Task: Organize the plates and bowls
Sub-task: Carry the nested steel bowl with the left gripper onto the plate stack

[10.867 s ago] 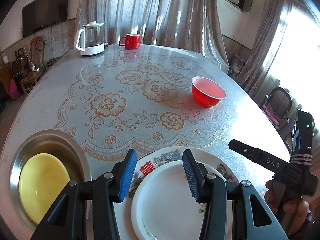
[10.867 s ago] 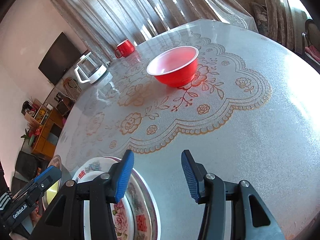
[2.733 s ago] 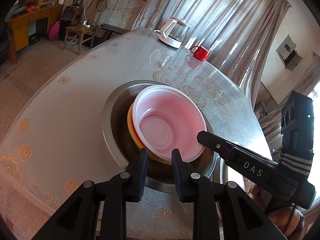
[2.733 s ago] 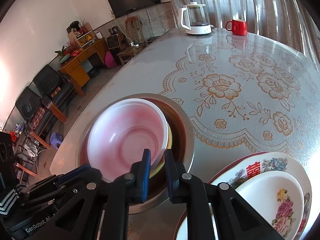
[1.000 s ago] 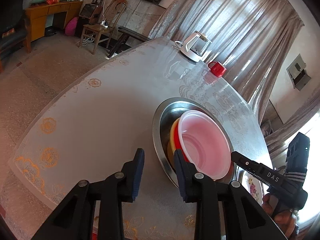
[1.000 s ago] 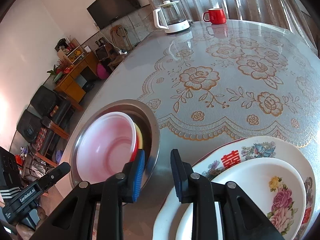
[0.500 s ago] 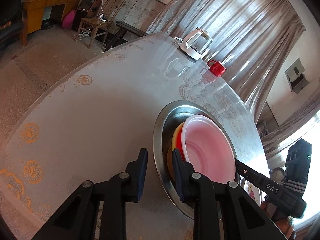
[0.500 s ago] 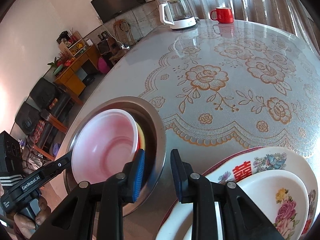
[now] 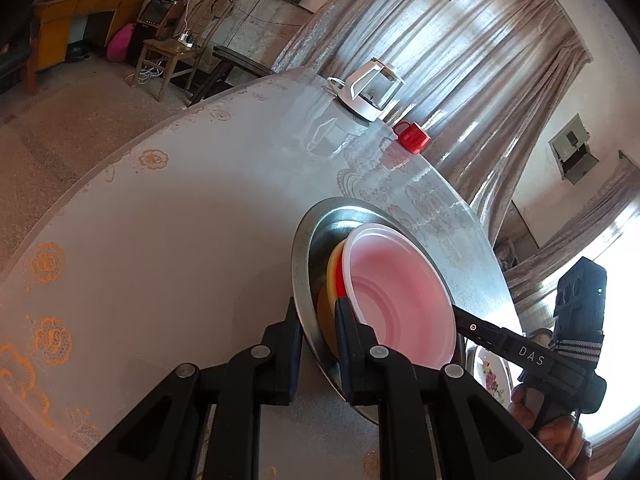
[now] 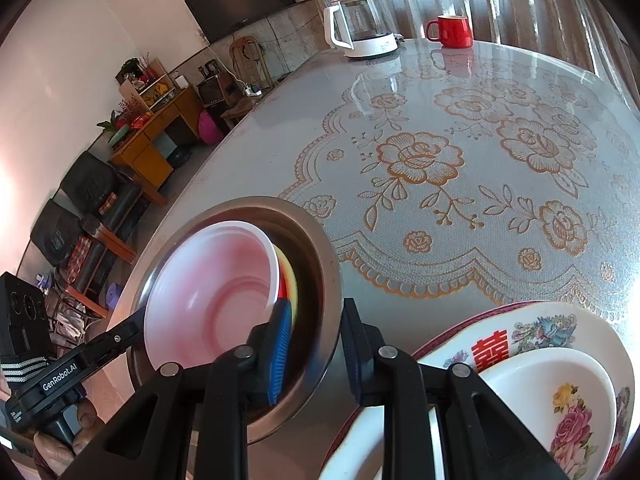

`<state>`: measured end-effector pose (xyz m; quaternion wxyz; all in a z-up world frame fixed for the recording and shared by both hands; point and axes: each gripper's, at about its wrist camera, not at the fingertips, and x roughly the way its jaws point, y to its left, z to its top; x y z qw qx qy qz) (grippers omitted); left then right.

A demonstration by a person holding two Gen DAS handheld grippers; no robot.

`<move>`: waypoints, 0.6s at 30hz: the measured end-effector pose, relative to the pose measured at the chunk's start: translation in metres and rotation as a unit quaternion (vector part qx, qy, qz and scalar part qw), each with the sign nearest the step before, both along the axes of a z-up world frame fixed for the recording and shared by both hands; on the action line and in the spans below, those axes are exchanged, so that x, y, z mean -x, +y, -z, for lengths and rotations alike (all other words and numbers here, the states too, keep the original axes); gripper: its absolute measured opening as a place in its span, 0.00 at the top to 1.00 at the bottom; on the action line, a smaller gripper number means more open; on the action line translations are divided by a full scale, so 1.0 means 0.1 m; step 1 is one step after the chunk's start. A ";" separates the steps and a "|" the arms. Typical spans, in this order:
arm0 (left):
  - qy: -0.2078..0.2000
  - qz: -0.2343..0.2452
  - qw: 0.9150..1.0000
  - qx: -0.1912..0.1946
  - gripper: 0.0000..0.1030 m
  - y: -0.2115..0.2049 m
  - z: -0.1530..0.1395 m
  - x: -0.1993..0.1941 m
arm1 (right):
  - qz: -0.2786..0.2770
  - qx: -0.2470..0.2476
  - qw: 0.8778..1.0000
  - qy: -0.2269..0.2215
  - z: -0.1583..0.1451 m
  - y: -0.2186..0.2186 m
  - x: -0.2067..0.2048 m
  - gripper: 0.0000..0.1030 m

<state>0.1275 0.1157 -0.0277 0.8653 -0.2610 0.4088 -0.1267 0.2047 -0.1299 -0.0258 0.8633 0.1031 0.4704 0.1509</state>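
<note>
The left gripper (image 9: pixel 318 316) is pinching the near rim of the steel basin (image 9: pixel 306 280), its jaws having just been closing with that rim between them, while the right gripper (image 10: pixel 316 330) is straddling the opposite rim of the same basin (image 10: pixel 326 280), one finger inside and one outside, pads seemingly clamping the wall. Inside the basin the red bowl (image 9: pixel 396 292) is sitting nested in a yellow dish (image 9: pixel 333 270). The basin is resting on the table (image 10: pixel 480 208) just beside the flowered plate (image 10: pixel 532 328), which is carrying a smaller white plate (image 10: pixel 532 392).
</note>
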 end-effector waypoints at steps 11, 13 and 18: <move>0.000 -0.005 1.000 -0.007 0.87 0.00 0.00 -0.04 | -0.006 -0.013 1.000 0.002 0.01 -0.01 -0.05 0.77; -0.005 -0.001 1.000 -0.007 0.87 0.00 -0.01 0.00 | -0.003 -0.018 1.000 0.005 0.02 -0.02 -0.03 0.77; -0.013 -0.004 1.000 -0.001 0.87 0.02 -0.06 0.06 | -0.004 -0.026 1.000 0.000 -0.02 -0.05 0.05 0.77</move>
